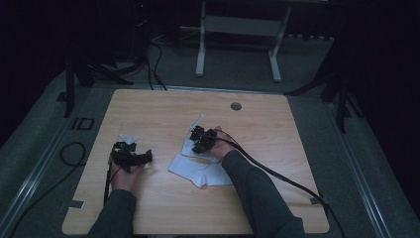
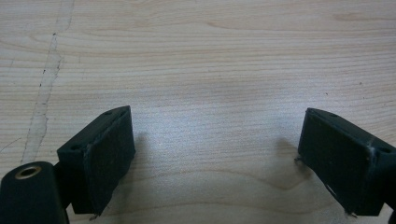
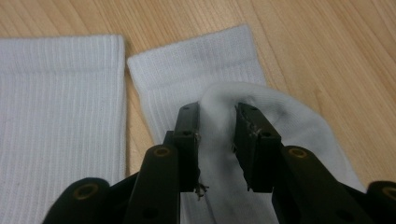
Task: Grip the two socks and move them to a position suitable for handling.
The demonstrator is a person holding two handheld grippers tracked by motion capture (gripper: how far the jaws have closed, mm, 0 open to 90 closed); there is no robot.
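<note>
Two white ribbed socks lie on the wooden table (image 1: pixel 277 129). In the right gripper view one sock (image 3: pixel 60 102) lies flat at the left. The other sock (image 3: pixel 196 65) has its foot end folded back over its cuff. My right gripper (image 3: pixel 218 116) stands over that fold, its jaws a narrow gap apart, with the bunched fabric (image 3: pixel 219 140) between them. In the high view the right gripper (image 1: pixel 200 140) is at the table's middle, above the socks (image 1: pixel 198 173). My left gripper (image 1: pixel 130 151) rests at the left, its jaws wide open (image 2: pixel 215 140) over bare wood.
A round grommet (image 1: pixel 236 106) sits near the table's far edge. The right gripper's cable (image 1: pixel 277 173) trails off the front right corner. Loose cables (image 1: pixel 72 151) lie on the floor at the left, and a desk frame (image 1: pixel 200 49) stands beyond the table.
</note>
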